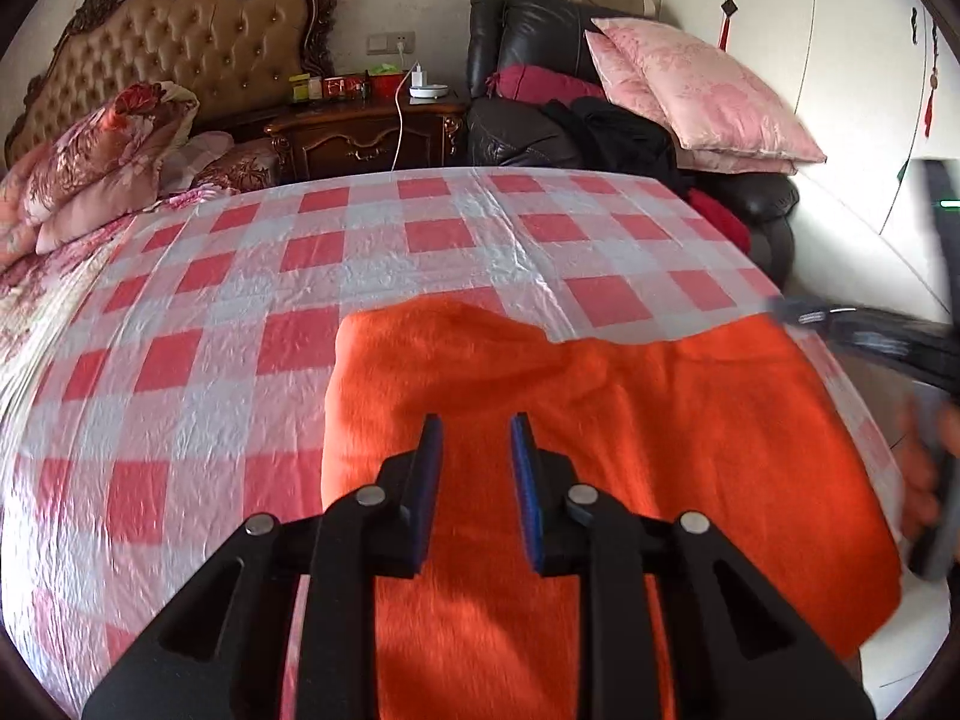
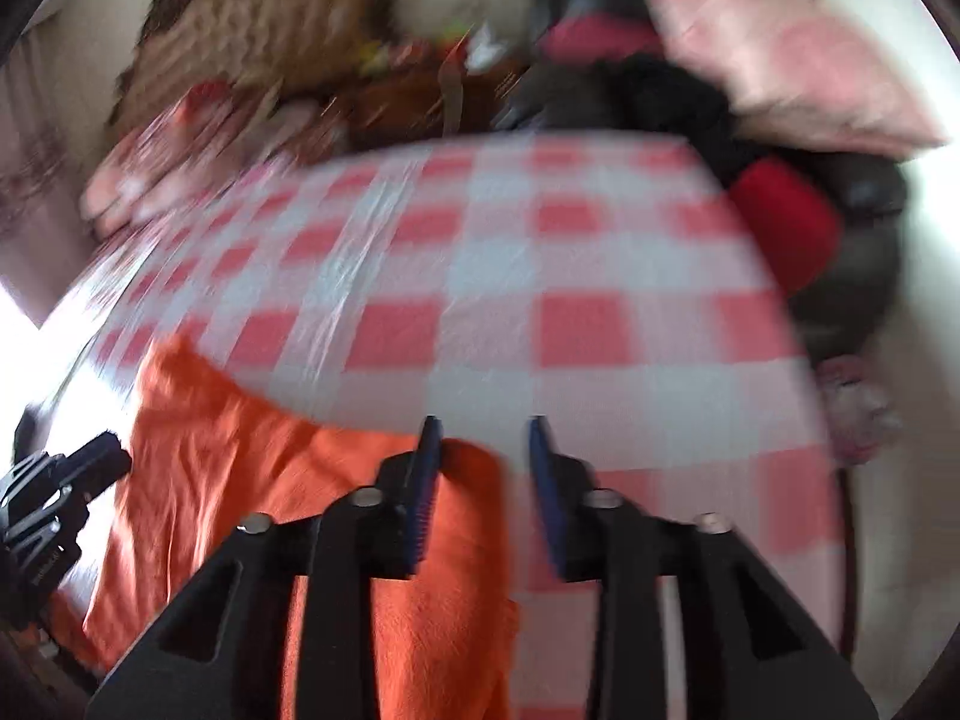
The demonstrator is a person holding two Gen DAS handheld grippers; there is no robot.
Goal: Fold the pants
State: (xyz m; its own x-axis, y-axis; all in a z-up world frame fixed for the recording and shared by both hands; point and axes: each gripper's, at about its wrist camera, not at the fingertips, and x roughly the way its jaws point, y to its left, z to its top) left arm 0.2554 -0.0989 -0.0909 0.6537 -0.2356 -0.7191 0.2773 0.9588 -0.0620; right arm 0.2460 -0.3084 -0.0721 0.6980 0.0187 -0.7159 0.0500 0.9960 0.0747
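Hovering over orange fleece pants, spread flat at the near edge of the checked bed cover, left gripper and right gripper both gape empty, probably lifted clear to pick fresh corners for folding.

The pants are bright orange and fuzzy, like fleece. They lie flat on the bed, on its red-and-white checked cover, near the close edge and toward the right side. Their far edge is uneven, with a raised hump at the left and a shallow dip beside it.
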